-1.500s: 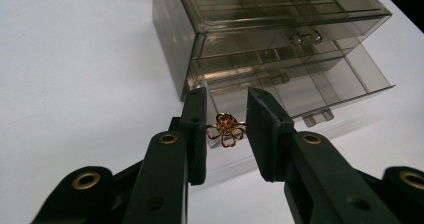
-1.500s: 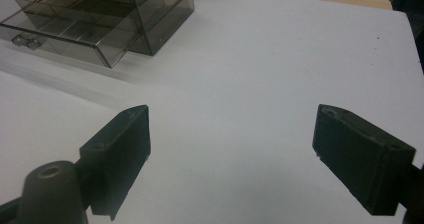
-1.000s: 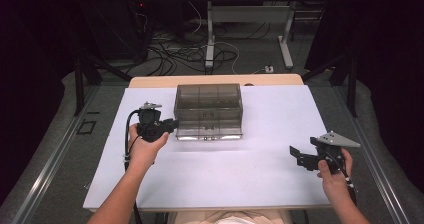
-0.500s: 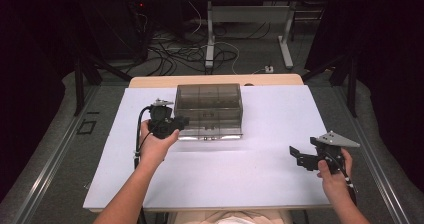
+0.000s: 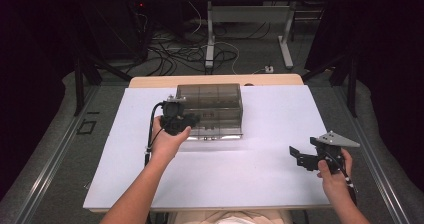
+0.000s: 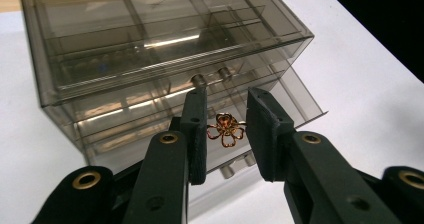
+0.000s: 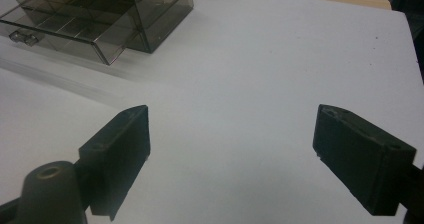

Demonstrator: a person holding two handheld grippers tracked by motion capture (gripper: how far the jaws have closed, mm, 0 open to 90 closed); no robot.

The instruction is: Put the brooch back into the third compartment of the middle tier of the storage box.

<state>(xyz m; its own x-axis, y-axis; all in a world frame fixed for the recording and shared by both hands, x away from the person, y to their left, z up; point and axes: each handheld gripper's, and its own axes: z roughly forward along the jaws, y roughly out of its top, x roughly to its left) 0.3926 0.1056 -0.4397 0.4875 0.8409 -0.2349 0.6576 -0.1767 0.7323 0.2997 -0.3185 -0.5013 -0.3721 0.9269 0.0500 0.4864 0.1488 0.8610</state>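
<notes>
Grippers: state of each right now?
Left gripper: shut on a small gold flower ornament, by the smoky drawer box.
Right gripper: open, nothing held.

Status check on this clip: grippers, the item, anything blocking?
Left gripper shut on gold flower charm, above the drawer box, bottom drawer pulled out. Right gripper open over bare table. Nothing blocking.

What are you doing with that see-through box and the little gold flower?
A person at a white table holds a claw in each hand. The left claw pinches a tiny gold flower charm right in front of a smoky clear drawer box. The box's bottom drawer is pulled out, so the charm probably goes in there, but it isn't in yet. The right claw waits wide open over the table's right side, holding nothing.
</notes>
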